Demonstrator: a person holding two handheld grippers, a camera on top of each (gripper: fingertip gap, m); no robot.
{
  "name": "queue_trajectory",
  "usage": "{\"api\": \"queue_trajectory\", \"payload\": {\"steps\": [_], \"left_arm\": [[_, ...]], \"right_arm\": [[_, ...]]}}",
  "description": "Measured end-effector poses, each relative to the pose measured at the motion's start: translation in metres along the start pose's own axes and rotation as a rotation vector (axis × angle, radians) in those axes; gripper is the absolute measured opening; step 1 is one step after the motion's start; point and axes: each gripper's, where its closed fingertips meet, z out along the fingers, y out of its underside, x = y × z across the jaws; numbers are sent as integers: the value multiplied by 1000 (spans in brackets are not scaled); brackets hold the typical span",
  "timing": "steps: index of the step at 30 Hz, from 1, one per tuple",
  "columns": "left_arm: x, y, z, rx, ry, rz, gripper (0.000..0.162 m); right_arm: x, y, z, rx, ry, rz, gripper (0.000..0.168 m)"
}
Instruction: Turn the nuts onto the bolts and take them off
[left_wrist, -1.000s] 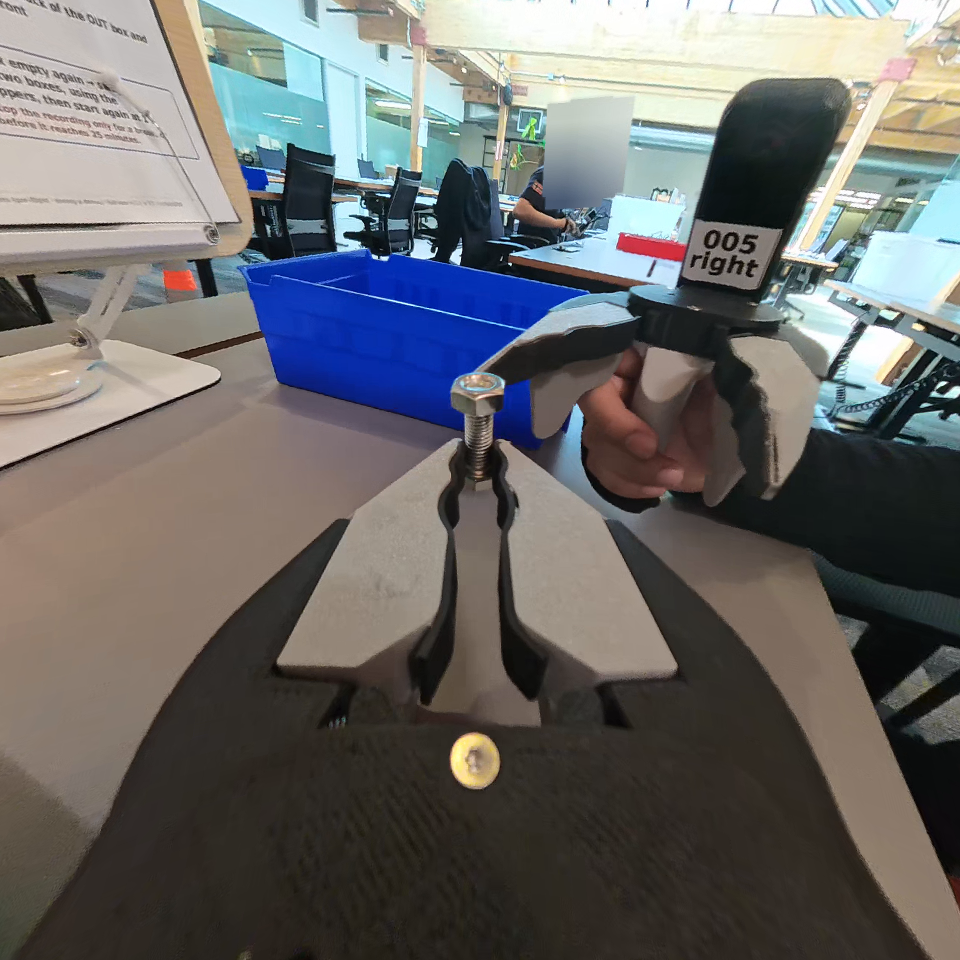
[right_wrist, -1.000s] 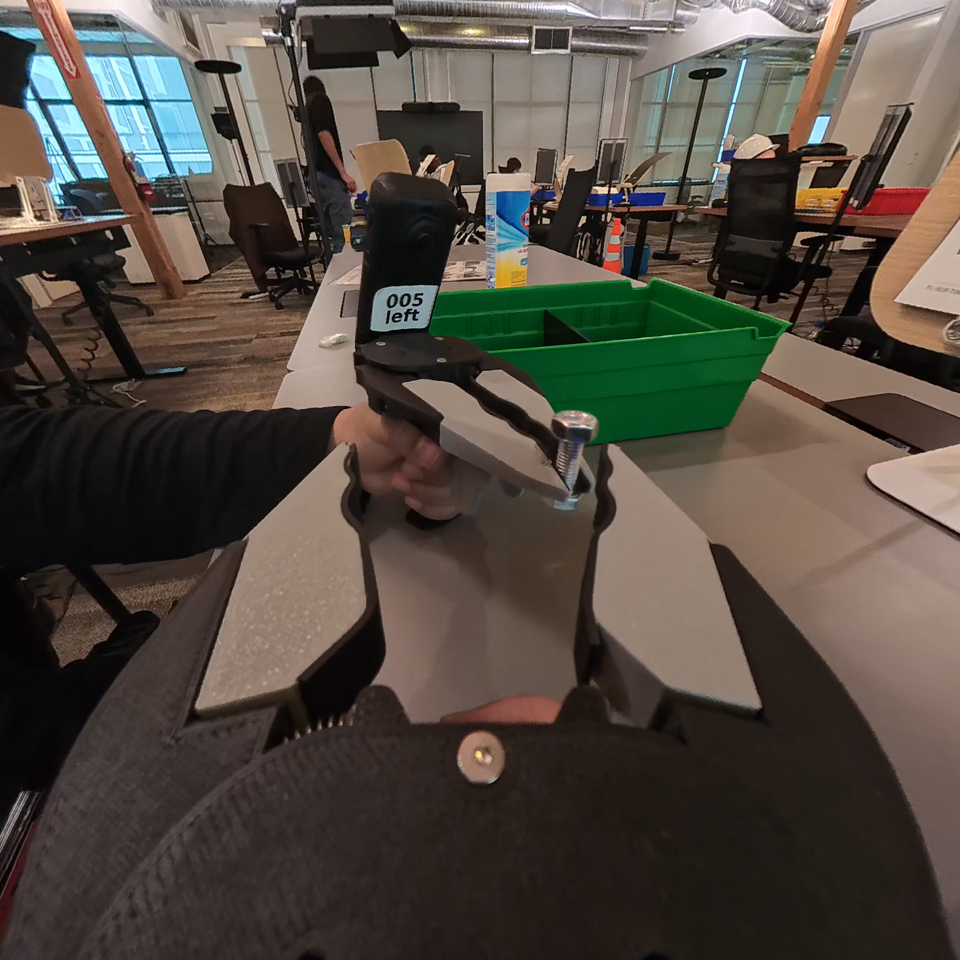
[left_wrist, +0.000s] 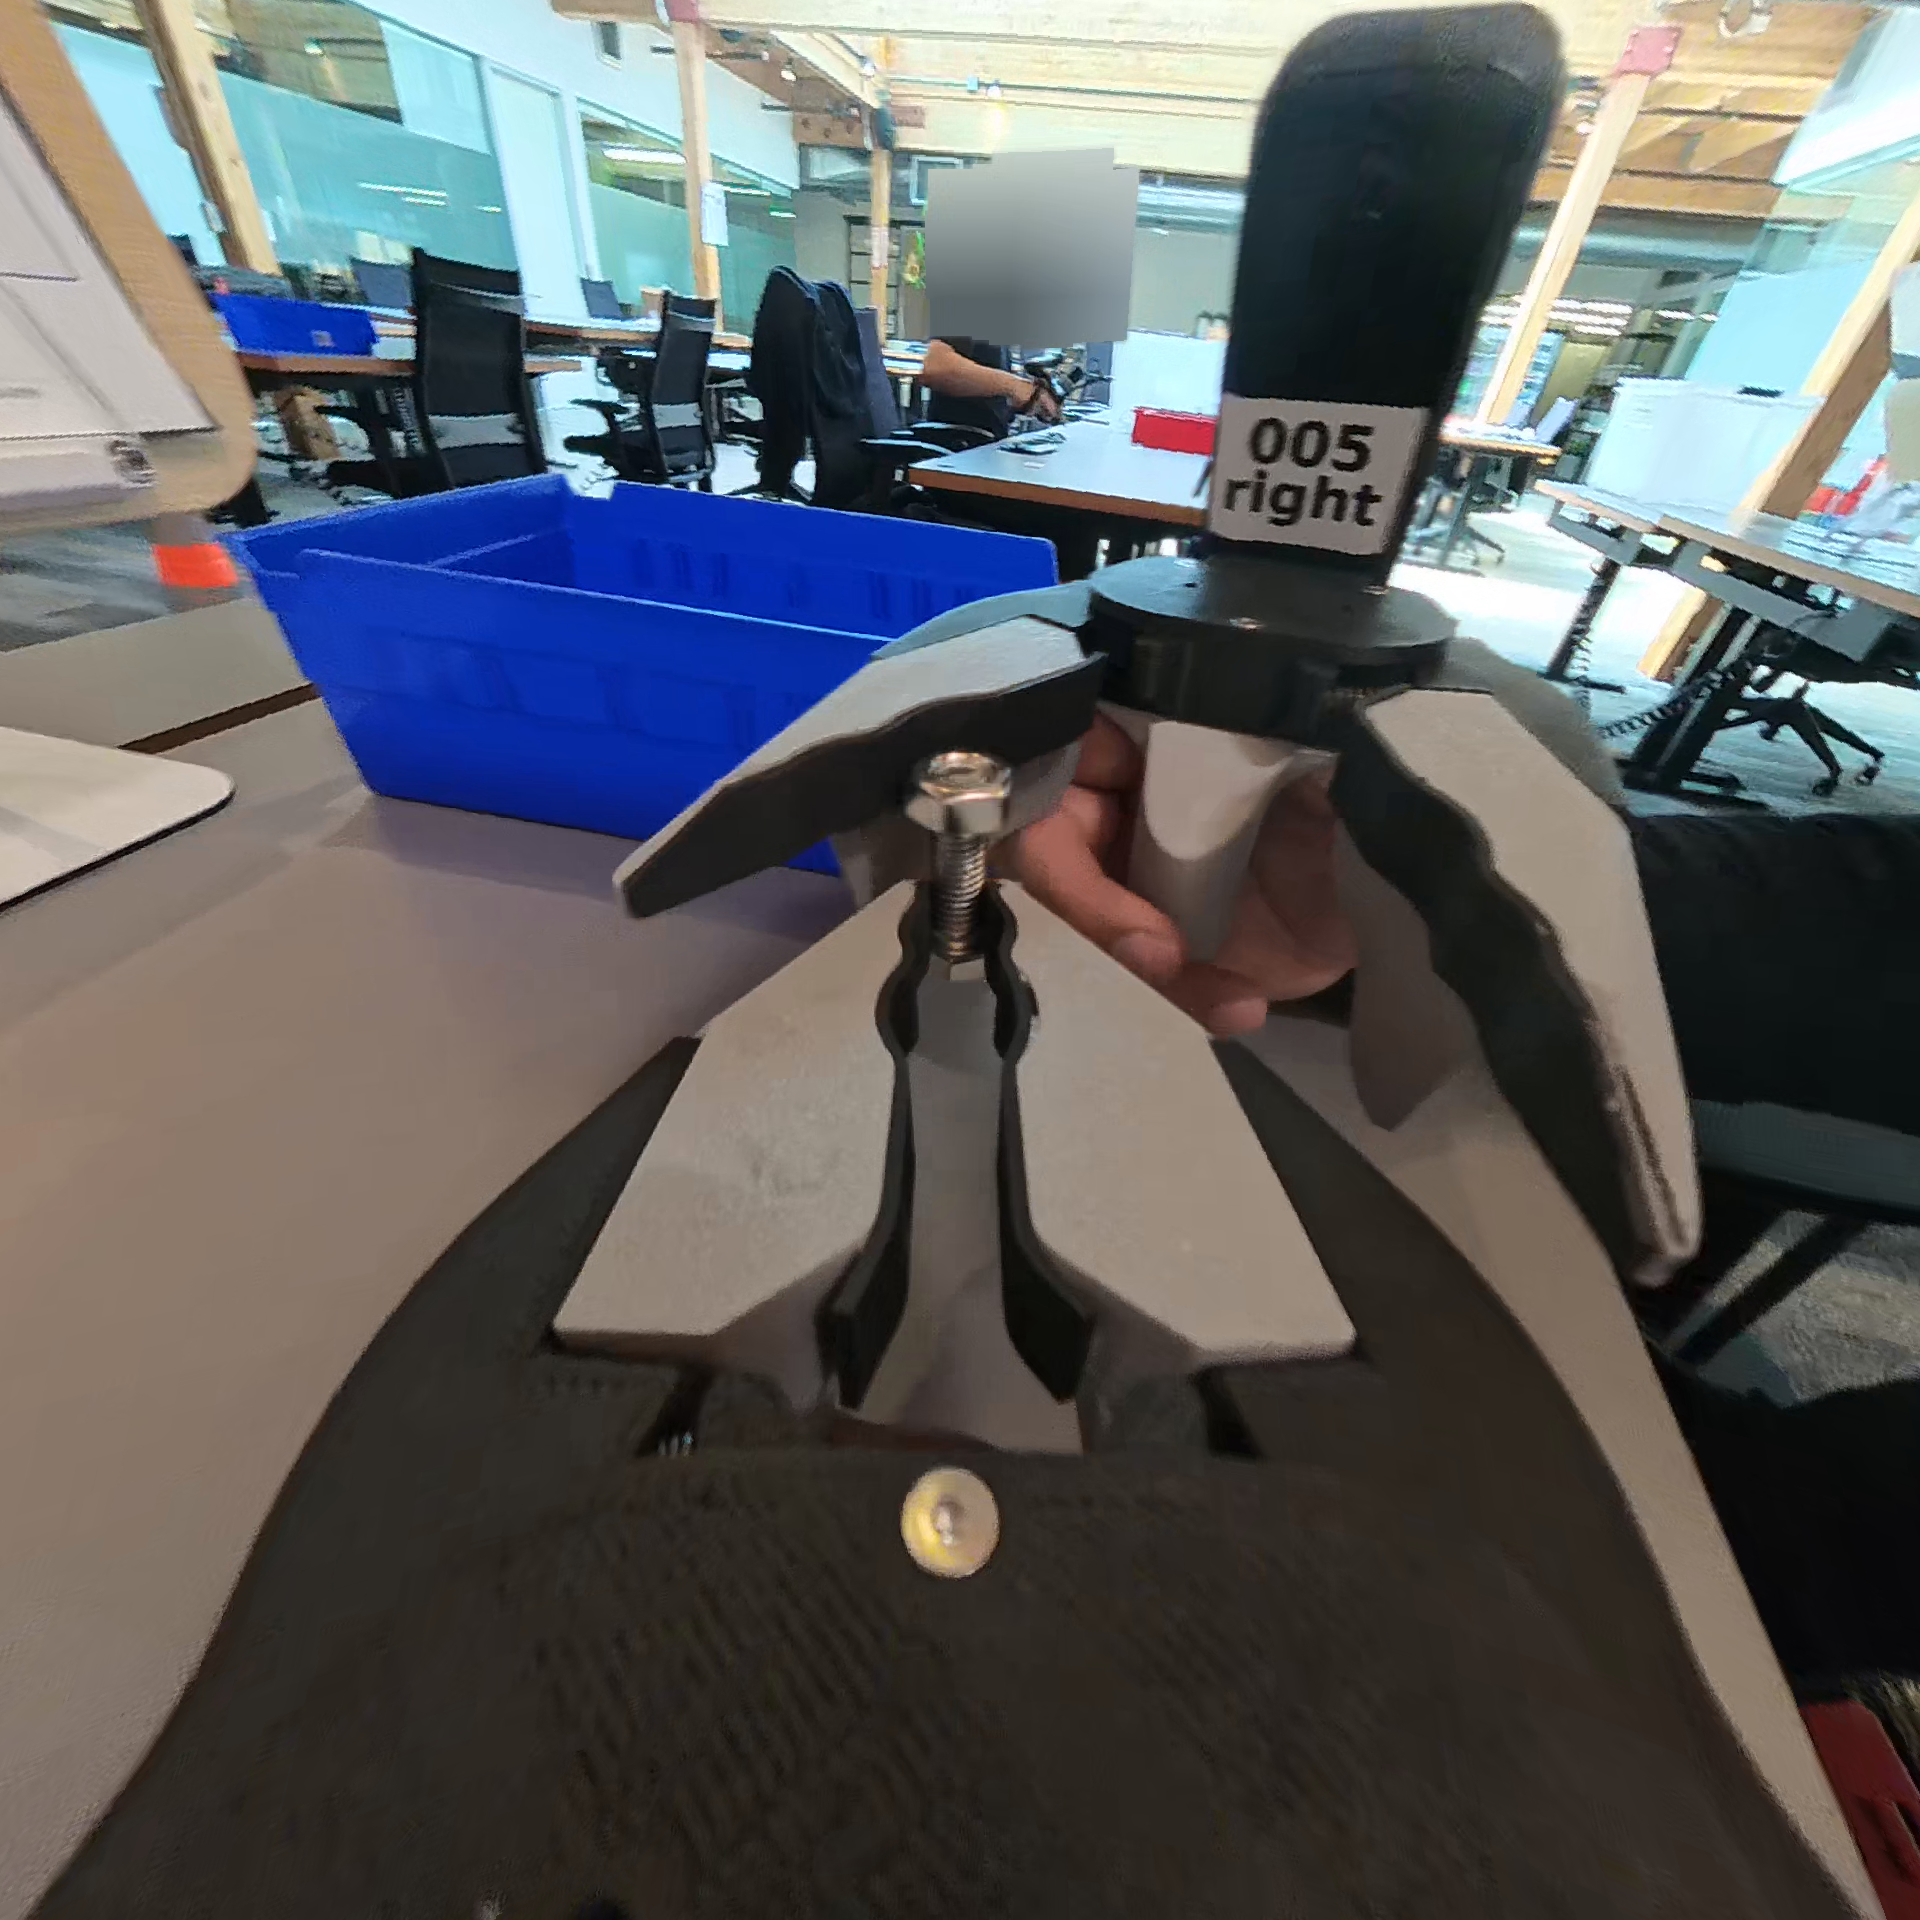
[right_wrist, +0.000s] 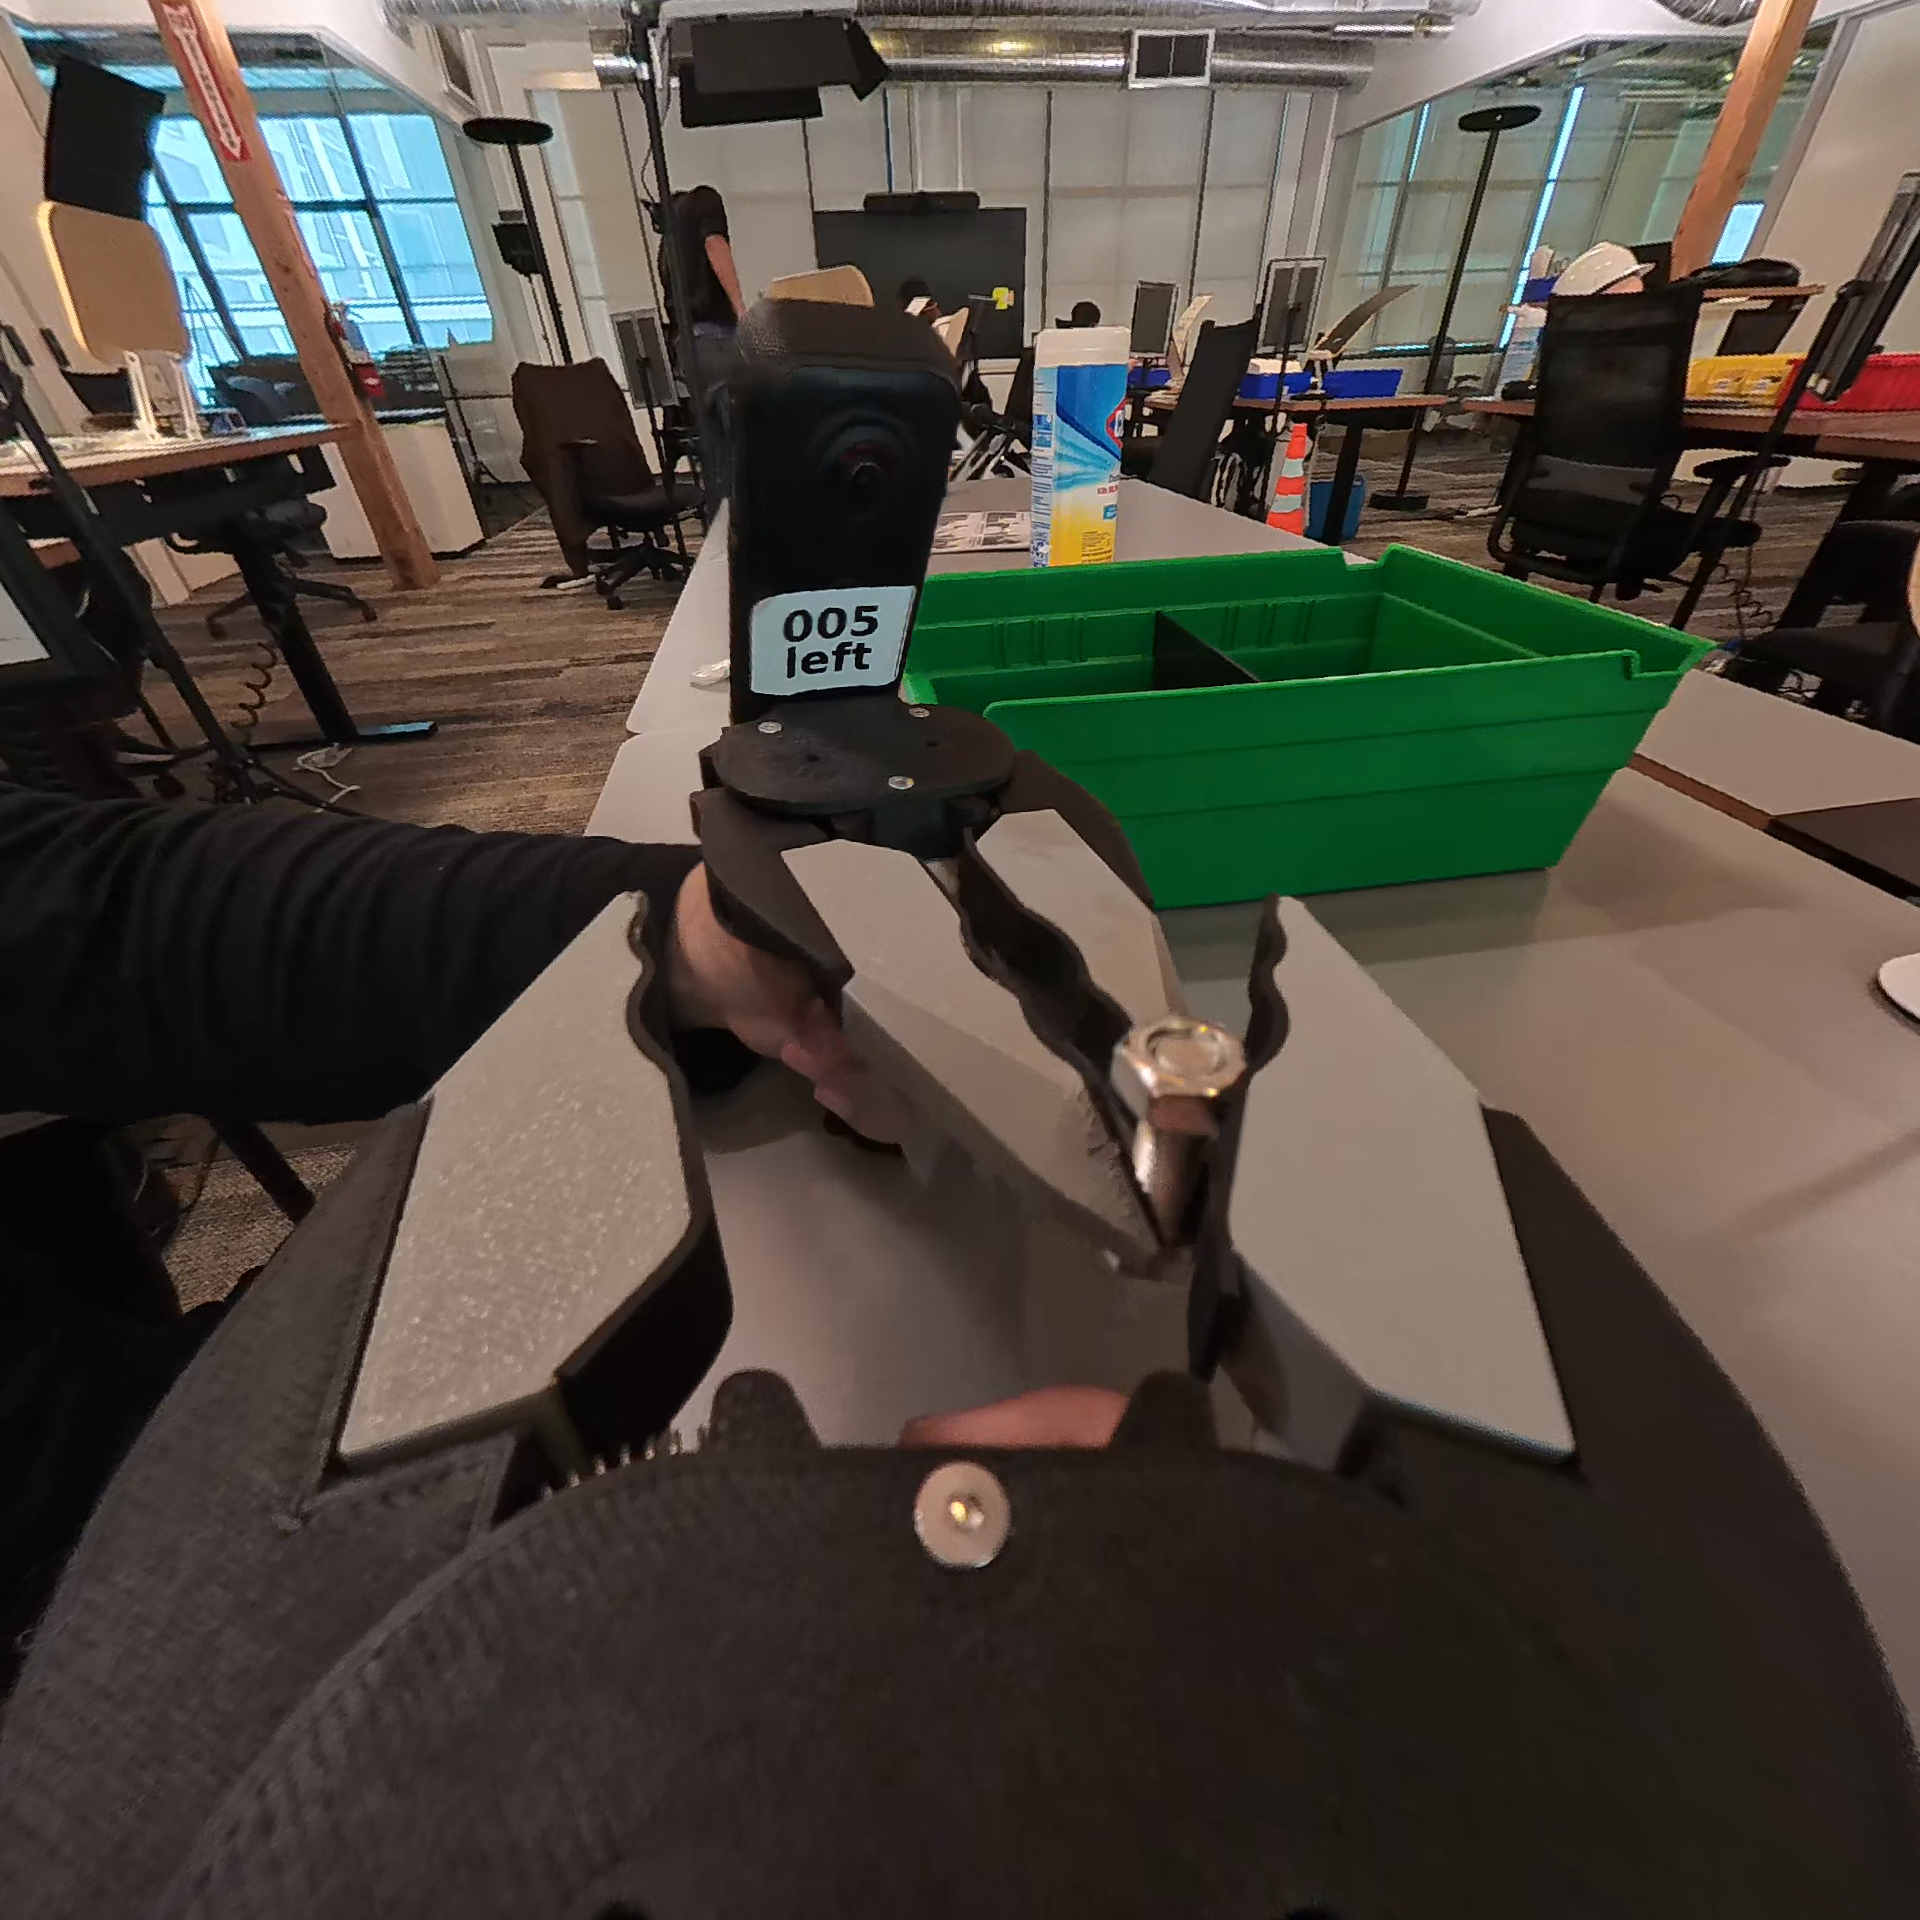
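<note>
1. Left wrist view: the left gripper (left_wrist: 956, 961) is clenched on the threaded shank of a small bright-steel bolt (left_wrist: 956, 883), holding it upright above the grey table (left_wrist: 312, 1039). A silver hex piece (left_wrist: 958, 795) tops the bolt; whether it is the nut or the bolt's head I cannot tell. The right gripper (left_wrist: 1143, 1039), held in a hand (left_wrist: 1174, 894), reaches in with its jaws spread wide; one grey finger (left_wrist: 831, 800) passes just behind the hex piece. A blue plastic bin (left_wrist: 623, 665) stands farther back on the table.

2. Right wrist view: the right gripper (right_wrist: 956, 1060) is released, with nothing between its pads. The bolt (right_wrist: 1169, 1153) stands beside its right-hand finger (right_wrist: 1351, 1195), pinched lower down by the left gripper (right_wrist: 1153, 1236). A green plastic bin (right_wrist: 1299, 769) with a black divider sits behind.

3. Handling, as I judge it: the steel parts are light, rigid and hard, in no danger of damage, but smooth and easily spun out of rubbery pads. The threads give the left grip good purchase. The hex piece is best taken across two opposite flats, squarely, so the turning does not slip over the corners.
</note>
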Motion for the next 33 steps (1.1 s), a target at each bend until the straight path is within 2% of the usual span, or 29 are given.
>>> {"api": "queue_trajectory", "payload": {"steps": [3, 9, 14, 17, 23, 25, 28, 33], "left_arm": [[-13, -2, -5, 12, -50, -37, 7], [-46, -5, -23, 54, -167, -116, 6], [-53, -10, -30, 90, -184, -134, 6], [-41, -10, -25, 77, -128, -114, 6], [19, 3, -4, -15, 134, 8, 6], [25, 0, 0, 5, 154, -8, 6], [14, 1, 1, -5, 91, -14, 6], [-26, -2, -12, 23, -81, -76, 7]], "right_arm": [[6, -2, -2, 7, 29, 3, 117], [12, -9, -12, 43, 47, 18, 111], [16, -15, -18, 67, 70, 16, 109], [19, -15, -19, 72, 74, 29, 109], [11, -8, -10, 40, 32, 35, 111], [2, -4, -6, 20, -18, 46, 111], [-7, 3, 0, -13, -50, 22, 111], [9, 0, -5, 2, 34, 17, 115]]}}
